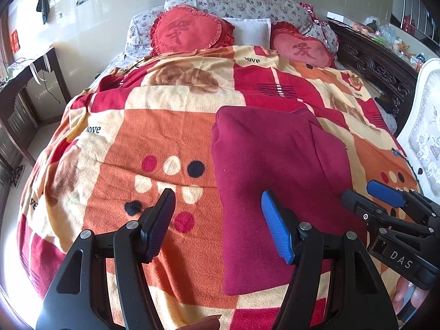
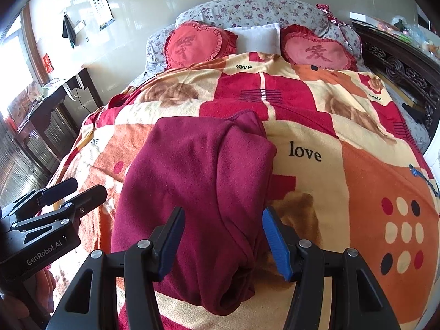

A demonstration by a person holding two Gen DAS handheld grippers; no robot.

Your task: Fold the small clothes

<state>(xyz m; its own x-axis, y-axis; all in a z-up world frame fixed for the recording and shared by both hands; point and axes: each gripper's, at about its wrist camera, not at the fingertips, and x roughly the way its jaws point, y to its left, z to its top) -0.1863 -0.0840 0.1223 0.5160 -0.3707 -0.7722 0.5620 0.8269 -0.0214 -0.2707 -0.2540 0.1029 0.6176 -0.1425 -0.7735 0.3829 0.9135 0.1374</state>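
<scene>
A dark red garment (image 1: 277, 181) lies folded lengthwise on the patterned blanket (image 1: 154, 137); it also shows in the right wrist view (image 2: 192, 187). My left gripper (image 1: 220, 225) is open and empty, hovering over the garment's near left edge. My right gripper (image 2: 224, 244) is open and empty, hovering over the garment's near right part. The right gripper also shows in the left wrist view (image 1: 368, 192), and the left gripper in the right wrist view (image 2: 71, 189), each beside the garment.
Two red heart cushions (image 1: 189, 31) (image 1: 302, 49) and a white pillow (image 1: 251, 31) lie at the bed's head. A dark carved sideboard (image 1: 379, 66) and a white chair (image 1: 426, 126) stand on the right. A dark table (image 1: 30, 82) stands on the left.
</scene>
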